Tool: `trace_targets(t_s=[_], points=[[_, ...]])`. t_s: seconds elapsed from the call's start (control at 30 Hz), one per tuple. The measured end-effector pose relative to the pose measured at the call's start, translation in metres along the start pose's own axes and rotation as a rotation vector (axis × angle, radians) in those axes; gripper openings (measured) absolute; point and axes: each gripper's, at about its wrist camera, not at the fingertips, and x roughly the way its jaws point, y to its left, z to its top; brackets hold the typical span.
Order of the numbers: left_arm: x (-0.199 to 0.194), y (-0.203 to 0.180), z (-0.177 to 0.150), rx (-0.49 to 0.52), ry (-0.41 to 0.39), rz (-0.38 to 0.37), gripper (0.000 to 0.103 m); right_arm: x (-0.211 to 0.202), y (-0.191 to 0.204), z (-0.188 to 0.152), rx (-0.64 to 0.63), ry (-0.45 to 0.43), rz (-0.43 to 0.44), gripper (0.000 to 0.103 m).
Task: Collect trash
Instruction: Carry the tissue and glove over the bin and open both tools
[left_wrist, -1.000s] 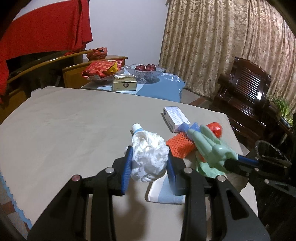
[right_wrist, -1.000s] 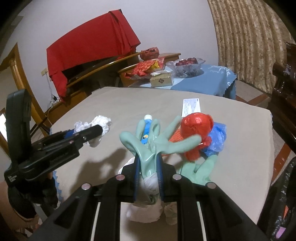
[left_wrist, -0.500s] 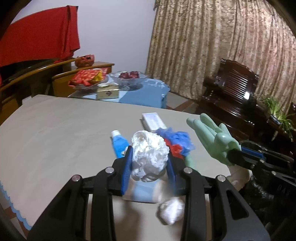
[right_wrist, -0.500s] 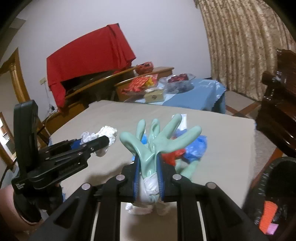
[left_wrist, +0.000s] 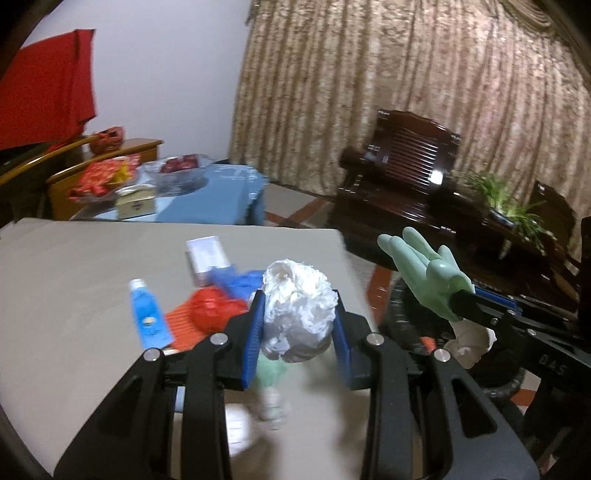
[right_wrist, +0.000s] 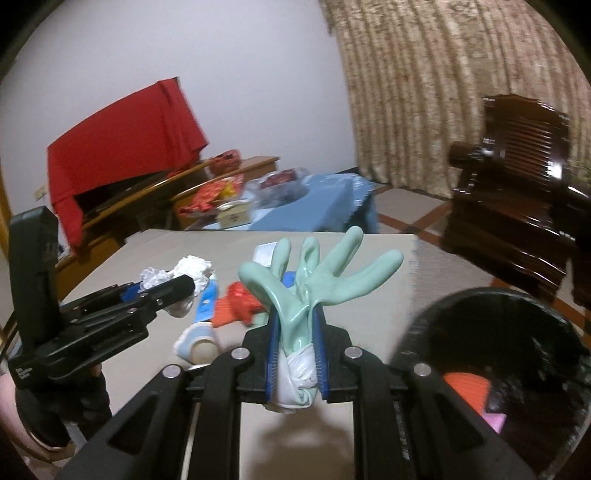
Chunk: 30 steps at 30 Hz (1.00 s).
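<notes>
A crumpled wad of white tissue (left_wrist: 297, 308) sits pinched between my left tongs' blue pads, above the table. My right tongs clamp a pale green rubber glove (right_wrist: 314, 284) at the cuff, fingers splayed upward. On the beige table lie a blue tube (left_wrist: 147, 315), a red crumpled wrapper (left_wrist: 210, 310), blue plastic (left_wrist: 236, 280) and a small white box (left_wrist: 207, 254). Beside the table a black-lined trash bin (right_wrist: 517, 332) holds orange and pink scraps.

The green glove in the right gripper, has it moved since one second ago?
Yes. The green glove, clamped in the right gripper, has shifted rightward, off the table's litter toward the black bin.
</notes>
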Motion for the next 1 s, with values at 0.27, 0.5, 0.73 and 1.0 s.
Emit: trace_targets(t_s=[0.27,0.5,0.73,1.0], points=[[0.029,-0.067,0.0,0.079,0.004,-0.135,0.033,-0.035,-0.056,-0.011,0.071,-0.022,-0.14,0.017],[0.055,-0.117,-0.004,0.126,0.024,-0.223,0.033,-0.061,-0.106,-0.026,0.126,-0.026,-0.264,0.017],[0.078,-0.153,-0.009,0.149,0.055,-0.288,0.033,-0.073,-0.14,-0.037,0.164,-0.024,-0.339,0.017],[0.107,-0.188,-0.009,0.159,0.101,-0.363,0.043,-0.07,-0.163,-0.045,0.189,0.004,-0.379,0.021]])
